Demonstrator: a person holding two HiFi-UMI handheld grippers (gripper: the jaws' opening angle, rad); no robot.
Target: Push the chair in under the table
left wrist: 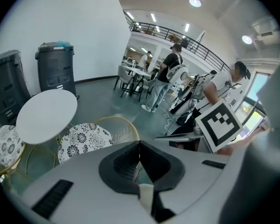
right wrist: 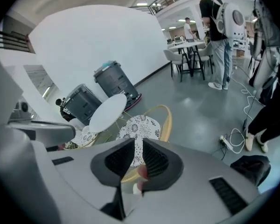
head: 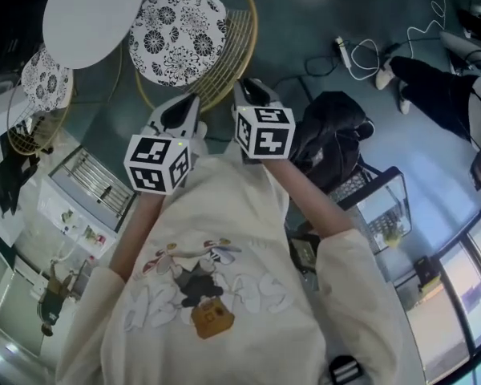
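Note:
The chair [head: 179, 34] has a black-and-white floral cushion and a yellow wire back [head: 224, 54]; it stands beside the round white table [head: 92, 14], its seat outside the tabletop. Both grippers hover just short of the chair's back. My left gripper [head: 183, 107] is shut with its tips touching and nothing between them. My right gripper [head: 250, 91] has its jaws a narrow gap apart, empty. In the left gripper view the chair [left wrist: 84, 139] and table [left wrist: 46, 115] lie beyond the gripper [left wrist: 139, 146]. In the right gripper view the cushion [right wrist: 136, 124] shows past the gripper [right wrist: 138, 146], with the table [right wrist: 107, 112] behind it.
A second floral chair [head: 44, 79] sits on the table's far side. A black bag [head: 329, 127], a laptop [head: 385, 207] and a power strip with cables [head: 345, 50] lie on the floor to the right. Grey bins [left wrist: 56, 71] stand by the wall. People stand further off.

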